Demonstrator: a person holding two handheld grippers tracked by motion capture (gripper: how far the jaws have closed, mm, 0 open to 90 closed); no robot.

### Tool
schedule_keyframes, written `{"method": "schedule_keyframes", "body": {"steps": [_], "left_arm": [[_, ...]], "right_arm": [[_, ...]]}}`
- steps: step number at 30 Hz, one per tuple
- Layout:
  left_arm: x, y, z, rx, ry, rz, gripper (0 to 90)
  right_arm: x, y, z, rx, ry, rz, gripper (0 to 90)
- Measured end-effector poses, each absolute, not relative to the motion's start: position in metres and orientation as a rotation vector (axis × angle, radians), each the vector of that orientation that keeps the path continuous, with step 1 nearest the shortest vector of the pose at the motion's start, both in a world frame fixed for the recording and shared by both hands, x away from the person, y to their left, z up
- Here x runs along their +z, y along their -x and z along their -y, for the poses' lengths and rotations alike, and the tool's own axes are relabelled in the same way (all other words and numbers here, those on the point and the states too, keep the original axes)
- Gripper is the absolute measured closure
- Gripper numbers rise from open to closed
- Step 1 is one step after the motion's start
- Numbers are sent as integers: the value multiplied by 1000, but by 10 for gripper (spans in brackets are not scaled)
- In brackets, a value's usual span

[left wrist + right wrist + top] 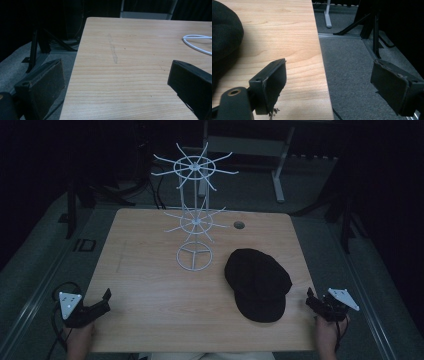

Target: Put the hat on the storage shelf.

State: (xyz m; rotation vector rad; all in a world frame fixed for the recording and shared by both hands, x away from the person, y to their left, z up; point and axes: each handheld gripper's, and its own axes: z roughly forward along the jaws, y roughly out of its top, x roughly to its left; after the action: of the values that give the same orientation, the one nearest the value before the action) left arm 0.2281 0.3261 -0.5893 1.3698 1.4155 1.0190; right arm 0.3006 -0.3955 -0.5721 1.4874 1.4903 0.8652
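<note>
both hand-held grippers, left gripper (102, 301) and right gripper (312, 299), rest with jaws apart and empty; the right should approach the soft black fabric cap (258, 283) just beside it low, likely for the white wire rack (194, 215) beyond.

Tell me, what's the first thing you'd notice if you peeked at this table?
The tall white wire rack stands out first, upright toward the far middle of the wooden table, with two wheels of spokes stacked above a ring base. Next is the black cap lying flat to the rack's near right. An open left gripper and right gripper wait at the two near corners.
</note>
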Motion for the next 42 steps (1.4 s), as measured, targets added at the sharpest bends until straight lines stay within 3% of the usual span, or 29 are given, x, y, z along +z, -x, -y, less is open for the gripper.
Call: {"method": "schedule_keyframes", "body": {"steps": [14, 15, 30, 42], "left_arm": [[-589, -229, -326, 1003, -1380, -1410, 15], [-589, -229, -326, 1000, -1378, -1409, 14], [-589, -229, -326, 997, -1383, -1404, 14], [-589, -229, -326, 991, -1383, -1404, 15]], "right_arm": [[-568, -304, 400, 889, -1586, -1555, 110], [-566, -304, 400, 896, -1593, -1568, 145], [-514, -302, 380, 1052, -1473, -1633, 150], [-469, -304, 335, 1081, -1278, -1737, 144]]}}
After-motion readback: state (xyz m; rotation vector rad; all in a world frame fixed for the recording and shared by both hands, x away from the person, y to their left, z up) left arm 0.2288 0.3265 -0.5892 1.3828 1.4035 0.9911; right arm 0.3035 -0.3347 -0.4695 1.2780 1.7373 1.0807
